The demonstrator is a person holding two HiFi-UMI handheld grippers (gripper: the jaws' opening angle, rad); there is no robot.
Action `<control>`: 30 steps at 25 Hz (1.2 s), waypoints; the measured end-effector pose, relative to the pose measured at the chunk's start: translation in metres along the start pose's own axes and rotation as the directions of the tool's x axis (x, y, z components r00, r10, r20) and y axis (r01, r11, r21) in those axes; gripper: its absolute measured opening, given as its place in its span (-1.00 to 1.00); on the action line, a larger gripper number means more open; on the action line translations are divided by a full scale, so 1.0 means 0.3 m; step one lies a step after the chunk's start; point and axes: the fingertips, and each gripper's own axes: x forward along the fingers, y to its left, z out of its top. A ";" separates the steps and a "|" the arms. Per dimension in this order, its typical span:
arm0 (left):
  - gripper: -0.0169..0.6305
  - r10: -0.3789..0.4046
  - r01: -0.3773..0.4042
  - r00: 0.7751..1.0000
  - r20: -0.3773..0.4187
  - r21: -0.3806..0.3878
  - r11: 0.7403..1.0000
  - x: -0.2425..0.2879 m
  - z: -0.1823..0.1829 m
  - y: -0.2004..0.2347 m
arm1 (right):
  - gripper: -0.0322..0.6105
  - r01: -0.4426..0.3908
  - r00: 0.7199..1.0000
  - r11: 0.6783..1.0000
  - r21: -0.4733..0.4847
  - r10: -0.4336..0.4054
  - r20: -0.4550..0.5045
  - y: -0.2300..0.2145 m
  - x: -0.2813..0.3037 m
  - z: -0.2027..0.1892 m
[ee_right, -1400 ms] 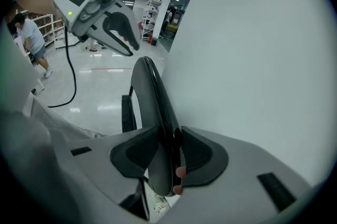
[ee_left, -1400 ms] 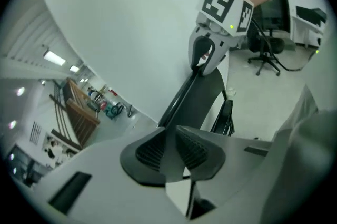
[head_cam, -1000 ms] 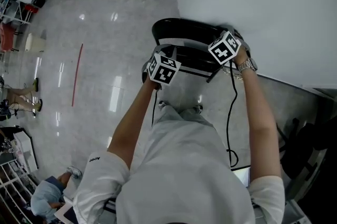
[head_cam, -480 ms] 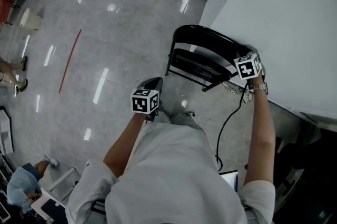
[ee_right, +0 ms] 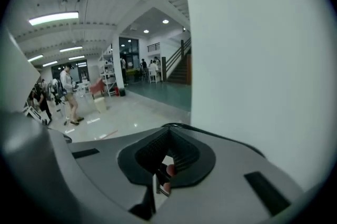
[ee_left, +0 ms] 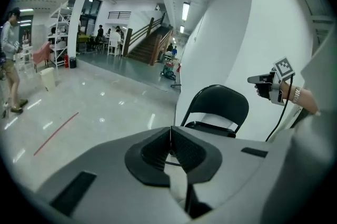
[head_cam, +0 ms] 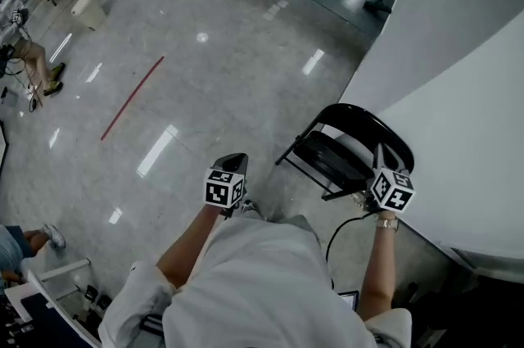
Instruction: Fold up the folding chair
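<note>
one folding chair (head_cam: pixel 332 160), two grippers (head_cam: pixel 232 164) (head_cam: pixel 381 154)

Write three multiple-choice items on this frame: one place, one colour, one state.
1. Where does the folding chair stand?
A. Mid-hall, on open floor
B. Right by the white wall
C. On a table

2. What colour is the chair?
A. Red
B. White
C. Black

3. How do the left gripper jaws stand?
A. Wide apart
B. Together, nothing between them
C. Clamped on the chair

Key: 1 B, the head view shows it at the wall's foot. 2 C, backrest, seat and frame are all black. 3 B, the pads meet in the left gripper view and the chair stands well ahead.
</note>
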 end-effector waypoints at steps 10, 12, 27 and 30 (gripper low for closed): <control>-0.91 0.215 -0.201 0.967 0.137 -0.112 0.973 -0.304 0.075 0.207 | -0.89 -0.315 0.947 0.937 -0.153 0.321 0.021 0.817 0.069 0.079; -0.91 0.241 -0.214 0.951 0.195 -0.151 0.965 -0.365 0.091 0.194 | -0.89 -0.419 0.905 0.892 -0.168 0.426 0.005 0.958 0.046 0.086; -0.91 0.522 -0.418 0.812 0.262 -0.364 0.832 -0.475 -0.042 -0.126 | -0.89 -0.667 0.741 0.713 -0.217 0.666 -0.091 0.974 -0.216 -0.106; -0.91 0.533 -0.415 0.802 0.269 -0.392 0.821 -0.470 -0.043 -0.276 | -0.89 -0.707 0.703 0.669 -0.230 0.699 -0.126 0.908 -0.271 -0.143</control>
